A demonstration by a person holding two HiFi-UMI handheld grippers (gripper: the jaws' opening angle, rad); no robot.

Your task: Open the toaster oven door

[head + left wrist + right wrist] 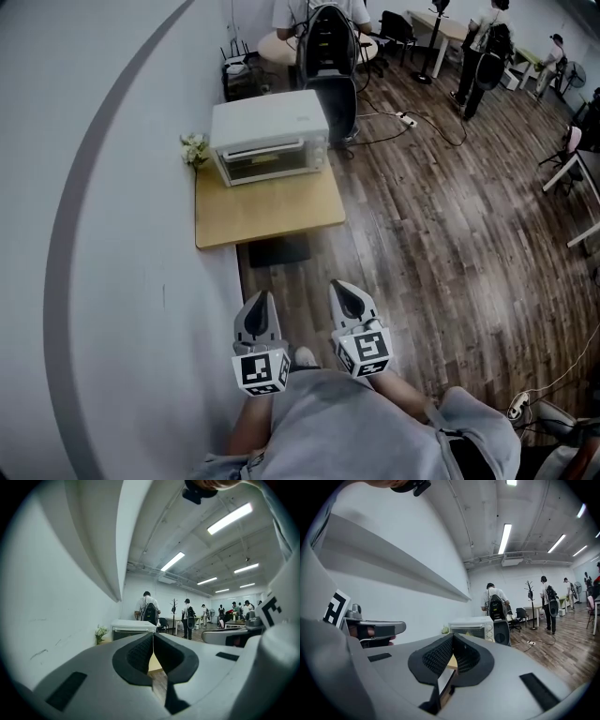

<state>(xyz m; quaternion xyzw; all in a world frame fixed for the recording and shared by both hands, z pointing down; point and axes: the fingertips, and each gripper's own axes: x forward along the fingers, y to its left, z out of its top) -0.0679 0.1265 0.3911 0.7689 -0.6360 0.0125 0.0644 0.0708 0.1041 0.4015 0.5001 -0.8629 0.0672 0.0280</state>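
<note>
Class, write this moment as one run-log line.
stage: no contact yet | toaster oven: door closed, on wooden table | left hand-held gripper: shut, empty | right hand-held gripper: shut, empty

One toaster oven (269,139), one bunch of flowers (194,148) and one tabletop (267,214) carrying both; one dark mat (278,250) on the floor (450,234). My grippers number two, the left gripper (261,302) and the right gripper (345,289), each with two fingers (138,654) and one marker cube (262,370).

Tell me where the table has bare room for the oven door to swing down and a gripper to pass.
The table is bare across its front half, from the toaster oven to the near edge. The back is crowded: the oven fills it, flowers in the wall-side corner.
</note>
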